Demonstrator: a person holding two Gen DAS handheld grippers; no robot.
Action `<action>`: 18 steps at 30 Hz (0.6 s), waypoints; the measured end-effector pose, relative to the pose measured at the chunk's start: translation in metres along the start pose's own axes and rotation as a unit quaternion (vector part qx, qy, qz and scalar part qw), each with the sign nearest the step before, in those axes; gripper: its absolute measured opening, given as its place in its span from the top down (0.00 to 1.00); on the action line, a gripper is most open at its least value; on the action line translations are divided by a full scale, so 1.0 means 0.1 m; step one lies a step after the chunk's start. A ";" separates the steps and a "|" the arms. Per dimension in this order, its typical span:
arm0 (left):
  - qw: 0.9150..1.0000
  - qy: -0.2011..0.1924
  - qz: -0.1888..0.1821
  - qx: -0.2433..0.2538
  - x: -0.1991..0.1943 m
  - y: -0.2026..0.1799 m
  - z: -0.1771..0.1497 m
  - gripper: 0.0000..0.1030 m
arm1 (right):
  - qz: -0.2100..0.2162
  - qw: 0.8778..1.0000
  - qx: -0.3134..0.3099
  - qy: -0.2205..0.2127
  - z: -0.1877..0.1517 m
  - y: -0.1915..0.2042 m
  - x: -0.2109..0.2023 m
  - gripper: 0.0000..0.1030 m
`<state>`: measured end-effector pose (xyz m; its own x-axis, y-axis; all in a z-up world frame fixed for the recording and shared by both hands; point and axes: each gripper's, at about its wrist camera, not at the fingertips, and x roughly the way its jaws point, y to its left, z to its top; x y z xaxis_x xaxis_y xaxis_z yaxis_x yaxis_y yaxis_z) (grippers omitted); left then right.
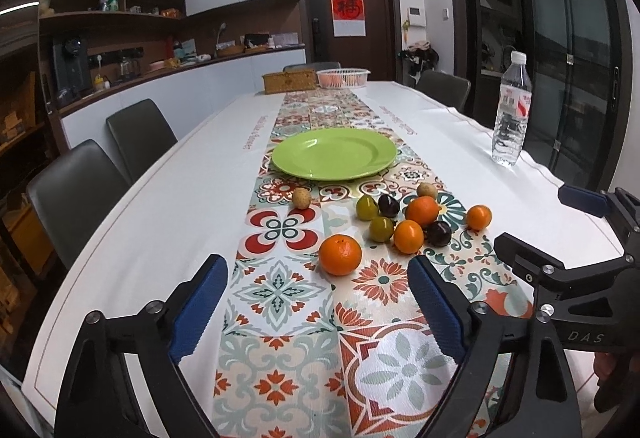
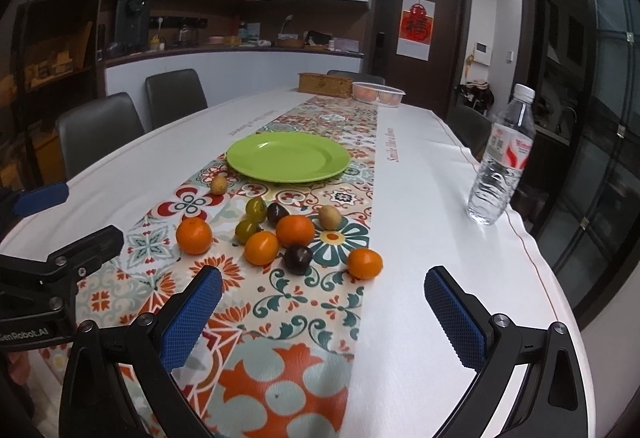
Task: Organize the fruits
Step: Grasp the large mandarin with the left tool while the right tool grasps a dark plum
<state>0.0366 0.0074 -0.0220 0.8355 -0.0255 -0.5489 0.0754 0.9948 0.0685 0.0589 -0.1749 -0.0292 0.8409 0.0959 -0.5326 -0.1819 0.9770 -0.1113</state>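
Note:
A green plate (image 1: pixel 334 154) (image 2: pixel 288 157) lies empty on the patterned table runner. In front of it lie loose fruits: several oranges, the nearest (image 1: pixel 340 254) (image 2: pixel 193 235), two green fruits (image 1: pixel 367 207) (image 2: pixel 256 207), two dark plums (image 1: pixel 438 233) (image 2: pixel 298 259) and two small tan fruits (image 1: pixel 301 198) (image 2: pixel 219 184). My left gripper (image 1: pixel 318 302) is open and empty, just short of the nearest orange. My right gripper (image 2: pixel 322 312) is open and empty, short of the rightmost orange (image 2: pixel 364 263). Each gripper shows at the edge of the other's view.
A water bottle (image 1: pixel 512 110) (image 2: pixel 502 158) stands near the table's right edge. A woven box (image 1: pixel 289 81) and a white basket (image 1: pixel 343 77) sit at the far end. Dark chairs (image 1: pixel 76 194) line the left side.

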 end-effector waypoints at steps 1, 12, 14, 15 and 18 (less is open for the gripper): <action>1.000 0.005 -0.001 0.001 0.05 -0.01 0.01 0.15 | 0.000 1.000 -0.003 0.002 0.01 0.01 0.03 0.02; 0.998 0.056 -0.013 0.009 0.50 -0.03 0.04 0.28 | 0.019 0.999 -0.013 0.045 0.03 0.06 0.43 0.21; 0.998 0.063 -0.015 0.009 0.56 -0.02 0.04 0.28 | 0.022 0.998 -0.011 0.053 0.04 0.06 0.50 0.24; 0.998 0.067 -0.016 0.009 0.60 -0.02 0.05 0.29 | 0.024 0.998 -0.009 0.057 0.04 0.06 0.53 0.25; 0.996 0.081 -0.020 0.010 0.71 -0.03 0.06 0.33 | 0.031 0.997 -0.008 0.070 0.05 0.06 0.63 0.29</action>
<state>0.0987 0.0021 -0.0559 0.7331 -0.0466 -0.6785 0.1181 0.9912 0.0595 0.1130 -0.1623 -0.0591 0.7488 0.1279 -0.6504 -0.2413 0.9665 -0.0877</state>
